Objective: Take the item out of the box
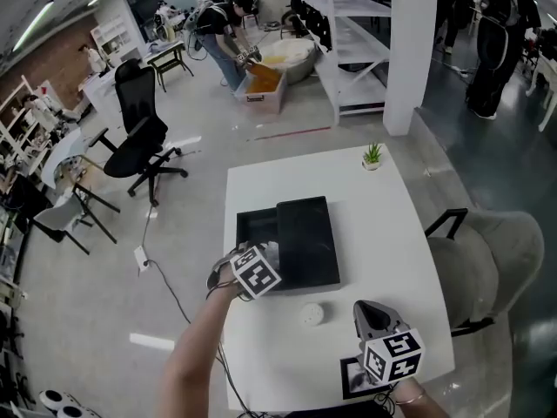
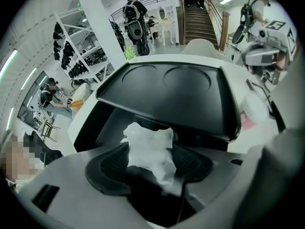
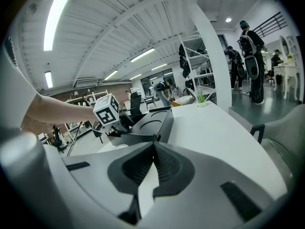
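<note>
On the white table (image 1: 383,225) lies a flat black box (image 1: 255,225) with its black lid (image 1: 306,242) slid to the right, so the left part is uncovered. My left gripper (image 1: 266,254) sits at the box's near left corner, shut on a crumpled white wrapping (image 2: 145,140) held just above the opening (image 2: 107,125). The lid (image 2: 176,92) shows two round hollows. My right gripper (image 1: 371,313) hovers over the table's near right part, shut and empty, with its jaws (image 3: 153,151) pointing toward the box (image 3: 147,123).
A small white round thing (image 1: 312,314) lies on the table in front of the box. A little potted plant (image 1: 372,156) stands at the far right corner. A grey chair (image 1: 487,259) is right of the table, a black office chair (image 1: 139,133) far left. People move about in the background.
</note>
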`<state>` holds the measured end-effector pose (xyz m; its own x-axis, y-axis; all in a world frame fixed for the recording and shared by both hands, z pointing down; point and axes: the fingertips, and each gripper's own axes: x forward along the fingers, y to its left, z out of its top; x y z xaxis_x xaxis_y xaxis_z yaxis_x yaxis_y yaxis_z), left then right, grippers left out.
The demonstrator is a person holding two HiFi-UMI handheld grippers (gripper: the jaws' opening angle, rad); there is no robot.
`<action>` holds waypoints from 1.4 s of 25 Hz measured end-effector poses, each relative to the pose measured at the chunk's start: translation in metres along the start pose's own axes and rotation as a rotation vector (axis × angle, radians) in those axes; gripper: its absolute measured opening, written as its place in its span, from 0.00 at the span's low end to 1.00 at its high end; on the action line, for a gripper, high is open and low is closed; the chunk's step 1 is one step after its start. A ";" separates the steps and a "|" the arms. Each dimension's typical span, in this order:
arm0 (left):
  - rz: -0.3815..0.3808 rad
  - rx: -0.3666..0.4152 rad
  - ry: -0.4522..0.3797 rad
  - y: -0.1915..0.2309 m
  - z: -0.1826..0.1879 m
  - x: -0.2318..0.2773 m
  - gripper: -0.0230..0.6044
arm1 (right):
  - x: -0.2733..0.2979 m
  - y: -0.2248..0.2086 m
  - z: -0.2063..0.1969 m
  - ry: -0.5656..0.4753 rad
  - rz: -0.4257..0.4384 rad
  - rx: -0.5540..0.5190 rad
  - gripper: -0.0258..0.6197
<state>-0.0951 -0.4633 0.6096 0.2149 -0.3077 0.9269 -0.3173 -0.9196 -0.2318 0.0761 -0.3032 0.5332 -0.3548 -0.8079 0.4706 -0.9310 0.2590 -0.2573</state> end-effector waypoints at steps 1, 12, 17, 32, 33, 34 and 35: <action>-0.002 0.002 0.003 0.000 -0.001 0.002 0.45 | 0.001 0.000 -0.001 0.002 0.001 0.000 0.04; 0.012 0.034 0.019 -0.003 -0.001 0.009 0.45 | 0.007 0.006 -0.003 0.018 0.005 0.001 0.04; 0.013 0.071 0.038 -0.008 0.000 0.009 0.38 | 0.008 0.008 -0.005 0.029 0.010 0.004 0.04; 0.202 0.086 0.054 0.003 -0.012 -0.015 0.21 | 0.000 0.014 -0.007 0.035 0.028 -0.004 0.04; 0.215 0.065 0.041 0.004 -0.013 -0.021 0.21 | 0.000 0.015 -0.007 0.036 0.030 -0.004 0.04; 0.229 0.044 0.023 0.006 -0.012 -0.027 0.21 | 0.000 0.016 -0.007 0.036 0.033 -0.004 0.04; 0.245 0.024 0.001 0.007 -0.011 -0.032 0.21 | 0.000 0.018 -0.008 0.035 0.037 -0.005 0.04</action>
<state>-0.1147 -0.4568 0.5813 0.1331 -0.5220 0.8425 -0.3381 -0.8230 -0.4565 0.0590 -0.2950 0.5355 -0.3920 -0.7786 0.4900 -0.9174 0.2914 -0.2709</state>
